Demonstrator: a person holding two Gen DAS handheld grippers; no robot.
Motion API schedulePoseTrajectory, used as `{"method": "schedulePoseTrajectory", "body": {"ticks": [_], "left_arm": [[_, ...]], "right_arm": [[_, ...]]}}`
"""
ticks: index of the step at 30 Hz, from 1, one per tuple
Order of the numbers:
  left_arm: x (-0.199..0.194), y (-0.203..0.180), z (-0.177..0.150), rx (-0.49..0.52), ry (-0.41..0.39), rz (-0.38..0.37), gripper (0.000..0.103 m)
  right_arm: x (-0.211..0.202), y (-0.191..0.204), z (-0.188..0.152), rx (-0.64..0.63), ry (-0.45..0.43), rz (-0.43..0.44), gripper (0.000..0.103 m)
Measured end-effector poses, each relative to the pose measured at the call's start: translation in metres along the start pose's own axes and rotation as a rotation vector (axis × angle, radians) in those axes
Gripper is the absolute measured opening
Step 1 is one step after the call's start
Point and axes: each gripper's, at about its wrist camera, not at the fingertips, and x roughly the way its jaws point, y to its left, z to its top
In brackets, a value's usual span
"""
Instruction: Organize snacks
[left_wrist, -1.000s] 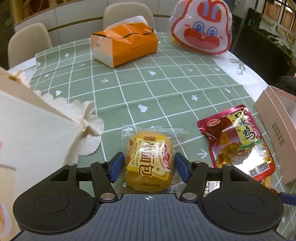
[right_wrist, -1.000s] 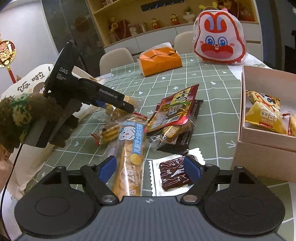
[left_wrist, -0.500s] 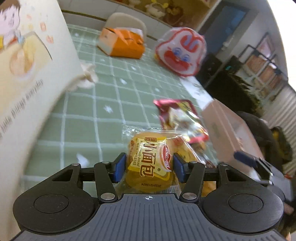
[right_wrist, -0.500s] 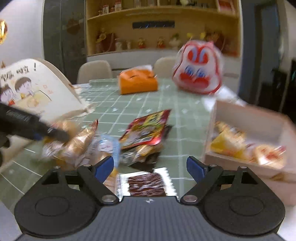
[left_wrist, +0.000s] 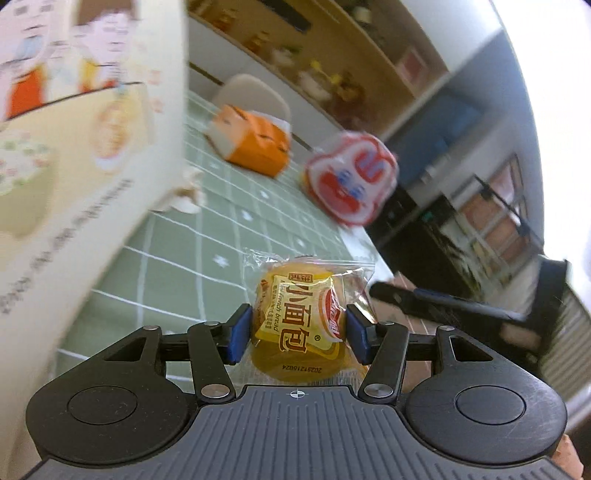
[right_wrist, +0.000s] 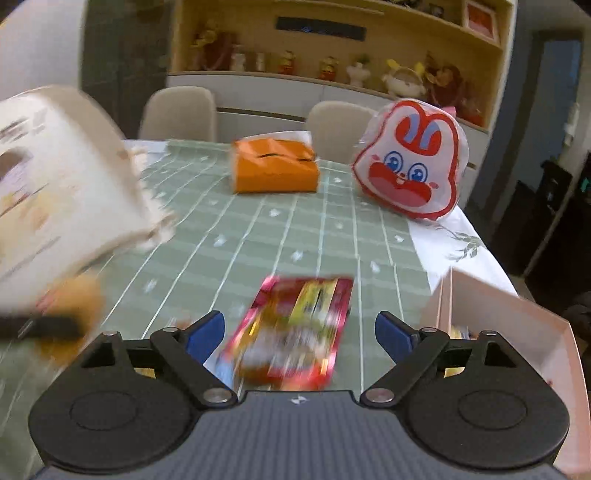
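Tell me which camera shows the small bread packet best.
The left wrist view: the bread packet sits sharp and centred, clamped in the left gripper, label readable. The right wrist view shows only an orange blur at the left edge.

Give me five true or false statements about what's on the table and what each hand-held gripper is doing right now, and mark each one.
1. The left hand-held gripper grips a small yellow bread packet. True.
2. The right hand-held gripper is clamped on the red snack pouch. False: its jaws are opening, and the pouch lies on the table below them.
3. The orange tissue box sits on the green checked tablecloth. True.
4. The rabbit-face bag lies inside the pink box. False: it stands on the table, beyond the box.
5. The pink box is left of the red pouch in the right wrist view. False: it is to the right.
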Motion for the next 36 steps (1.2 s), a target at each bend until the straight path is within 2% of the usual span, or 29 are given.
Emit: {"method": "schedulePoseTrajectory", "body": {"ticks": [3, 6, 10, 12, 14, 17, 19, 22, 29, 33, 34, 35, 36], "left_arm": [[0.001, 0.006, 0.002, -0.041, 0.002, -0.011, 0.059], [0.002, 0.006, 0.001, -0.044, 0.02, -0.021, 0.059], [0.003, -0.001, -0.002, -0.024, 0.044, -0.039, 0.059], [0.003, -0.006, -0.006, 0.001, 0.051, -0.043, 0.059], [0.004, -0.009, -0.008, 0.02, 0.06, -0.05, 0.059], [0.009, -0.007, -0.009, 0.018, 0.067, -0.053, 0.059], [0.011, -0.003, -0.008, -0.005, 0.076, -0.059, 0.059], [0.013, 0.0, -0.008, -0.015, 0.083, -0.053, 0.059], [0.017, -0.004, -0.012, 0.023, 0.116, -0.034, 0.059], [0.017, -0.006, -0.013, 0.04, 0.121, -0.018, 0.059], [0.015, -0.008, -0.013, 0.05, 0.114, -0.022, 0.059], [0.012, -0.011, -0.013, 0.061, 0.099, -0.034, 0.059], [0.006, -0.016, -0.012, 0.075, 0.078, -0.037, 0.059]], "right_arm": [[0.046, -0.006, 0.021, 0.039, 0.068, -0.059, 0.089], [0.072, -0.015, 0.023, 0.106, 0.14, -0.102, 0.078], [0.038, -0.015, 0.002, 0.147, 0.171, 0.006, 0.073], [0.02, -0.012, -0.011, 0.143, 0.172, 0.02, 0.067], [0.011, -0.009, -0.02, 0.15, 0.176, 0.024, 0.065], [0.02, -0.004, -0.023, 0.172, 0.185, 0.02, 0.061], [0.033, -0.004, -0.025, 0.187, 0.209, -0.007, 0.051], [0.039, -0.01, -0.033, 0.211, 0.247, 0.021, 0.041], [-0.023, -0.022, -0.071, 0.116, 0.215, 0.061, 0.04], [-0.056, -0.04, -0.097, 0.139, 0.198, 0.044, 0.04], [-0.064, -0.046, -0.104, 0.157, 0.191, 0.035, 0.036], [-0.073, -0.052, -0.11, 0.173, 0.181, 0.034, 0.027], [-0.082, -0.056, -0.115, 0.189, 0.171, 0.032, 0.026]]}}
